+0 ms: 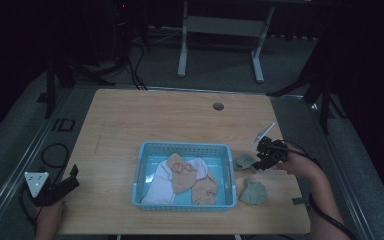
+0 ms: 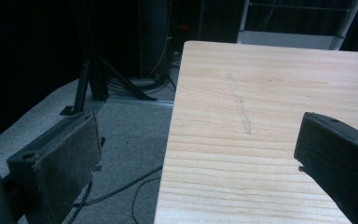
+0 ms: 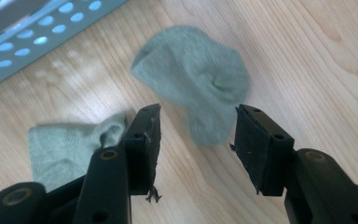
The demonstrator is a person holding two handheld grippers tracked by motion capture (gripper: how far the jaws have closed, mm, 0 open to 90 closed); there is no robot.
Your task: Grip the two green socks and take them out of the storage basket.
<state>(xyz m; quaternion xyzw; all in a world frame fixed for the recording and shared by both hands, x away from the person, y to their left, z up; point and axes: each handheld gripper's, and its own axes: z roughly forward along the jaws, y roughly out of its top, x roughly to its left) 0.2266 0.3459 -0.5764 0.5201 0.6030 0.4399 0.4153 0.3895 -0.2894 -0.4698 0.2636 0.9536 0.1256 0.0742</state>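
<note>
Right of the blue basket (image 1: 145,148) at the frame's middle, two green socks (image 1: 252,192) (image 1: 244,161) lie on the table (image 1: 130,120), pink and peach ones remaining inside, the right gripper (image 1: 263,161) half open and empty above them, the left gripper (image 1: 72,176) wide and idle.

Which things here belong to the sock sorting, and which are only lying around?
In the job:
- two green socks
- blue basket with pink and peach socks
- right gripper, open

Lying about:
- left gripper, open
- floor cables
</note>
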